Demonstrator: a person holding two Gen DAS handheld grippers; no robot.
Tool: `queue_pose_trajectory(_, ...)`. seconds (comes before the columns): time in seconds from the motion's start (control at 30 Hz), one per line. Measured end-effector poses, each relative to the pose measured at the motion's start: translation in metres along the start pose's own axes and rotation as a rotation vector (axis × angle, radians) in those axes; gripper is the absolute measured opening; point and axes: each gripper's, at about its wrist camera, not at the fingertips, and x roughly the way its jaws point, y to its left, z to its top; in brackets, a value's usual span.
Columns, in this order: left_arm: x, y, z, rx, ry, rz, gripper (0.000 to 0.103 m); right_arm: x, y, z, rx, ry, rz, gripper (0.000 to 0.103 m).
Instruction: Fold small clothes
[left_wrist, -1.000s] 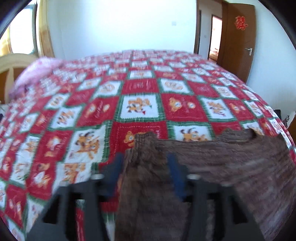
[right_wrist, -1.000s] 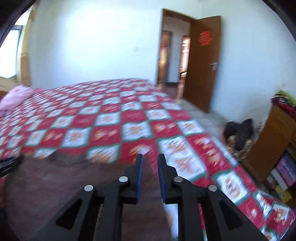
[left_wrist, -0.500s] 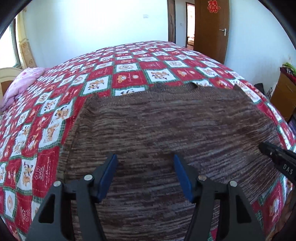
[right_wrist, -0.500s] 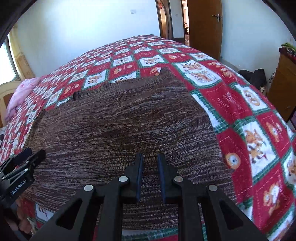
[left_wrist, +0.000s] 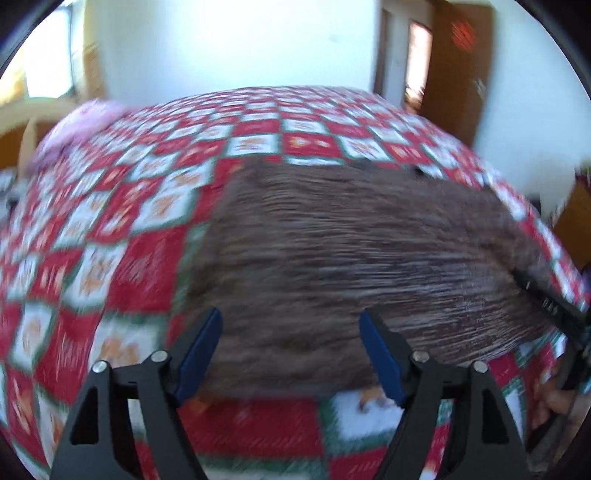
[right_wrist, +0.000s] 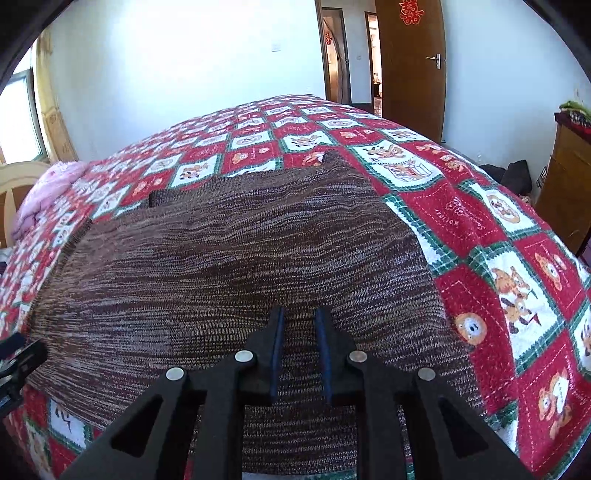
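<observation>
Brown knitted sweater (right_wrist: 236, 266) spread flat on the bedspread (right_wrist: 491, 229), a red, white and green checked quilt with cartoon animal panels; its neckline edge lies on the side farther from the grippers, its hem toward them.

Left gripper (left_wrist: 290, 345): jaws wide, having just been opening; both blue pads stand over the near hem of the sweater, with knit seen between them but not pressed. This view is blurred.

Right gripper (right_wrist: 299, 350): jaws narrow, a small gap between the blue pads, poised over the sweater near its hem and toward its right edge; whether the pads pinch any fabric cannot be told. The tip of the left gripper shows at the sweater's left edge in the right wrist view.

Pink pillow (right_wrist: 48, 192) lies beyond the sweater's left side, at the head of the bed. Brown wooden door (right_wrist: 410, 66), open, stands beyond the sweater's far right corner.
</observation>
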Motion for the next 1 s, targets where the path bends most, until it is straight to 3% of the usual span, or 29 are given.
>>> queue_pose_trajectory(0.23, -0.011, 0.05, -0.026, -0.257, 0.005, 0.02, 0.08, -0.001, 0.004, -0.001, -0.016, -0.011, -0.013, 0.018)
queue_pose_trajectory(0.43, -0.008, 0.06, -0.042, -0.485, 0.009, -0.15, 0.078, -0.001, 0.0, -0.001, 0.0, -0.013, 0.006, 0.019)
queue_pose_trajectory(0.53, -0.001, 0.058, -0.04, -0.542, 0.012, -0.227, 0.071, -0.002, 0.0, -0.001, 0.001, -0.013, 0.006, 0.019)
queue_pose_trajectory(0.67, 0.004, 0.055, -0.035, -0.604, 0.008, -0.298, 0.071, -0.002, -0.001, -0.001, 0.004, -0.012, 0.01, 0.019)
queue_pose_trajectory(1.0, 0.026, 0.065, -0.019, -0.65, -0.045, -0.305, 0.071, -0.002, -0.001, -0.001, 0.002, -0.012, 0.008, 0.019)
